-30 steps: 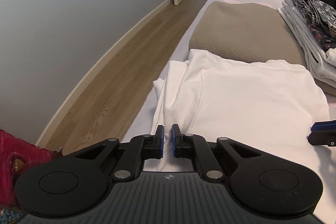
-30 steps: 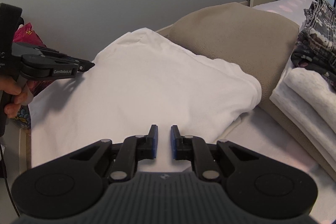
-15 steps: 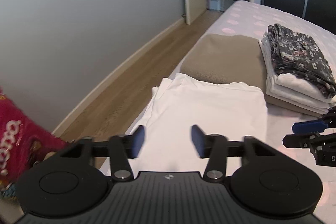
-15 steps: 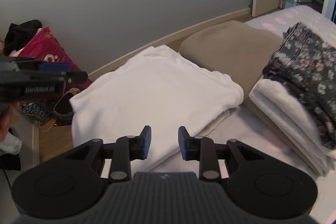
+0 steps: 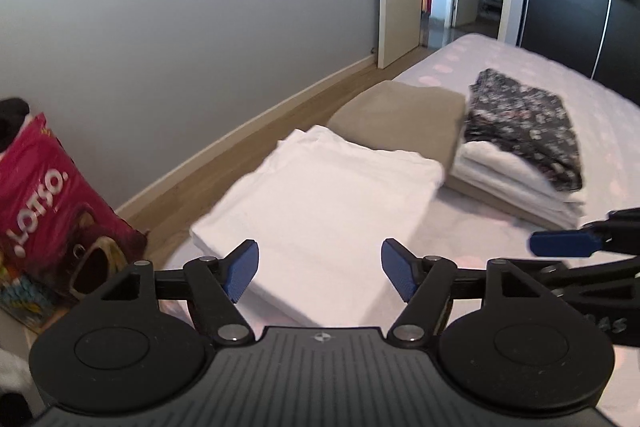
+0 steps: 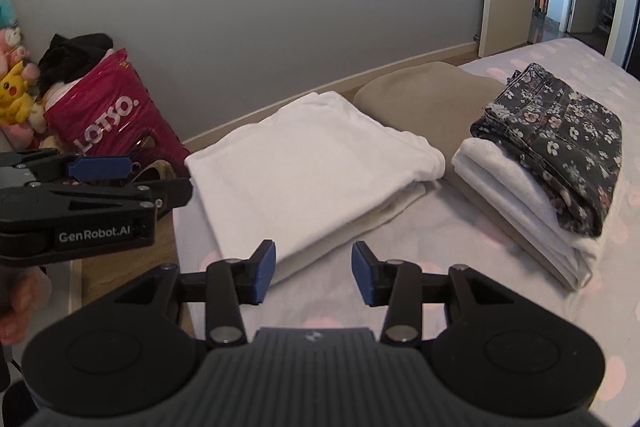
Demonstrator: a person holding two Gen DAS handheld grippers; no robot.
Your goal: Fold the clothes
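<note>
left gripper (image 5: 319,271): we see it spread wide, empty, raised above the bed (image 5: 540,75) | right gripper (image 6: 313,273): parted, empty | folded white garment (image 5: 320,199): lies flat just ahead of both | folded stack (image 6: 552,163): ahead-right, floral piece on top

The left wrist view looks forward over the left gripper (image 5: 319,274) from above the near edge of the bed (image 5: 520,67), facing the far door, with the folded white garment (image 5: 320,195) just ahead of its fingers. The right wrist view looks from further right over the right gripper (image 6: 313,273), angled toward the grey wall (image 6: 280,7). Both share that garment (image 6: 312,163), the clothes stack (image 6: 540,163) and the pink bag (image 6: 116,115).
</note>
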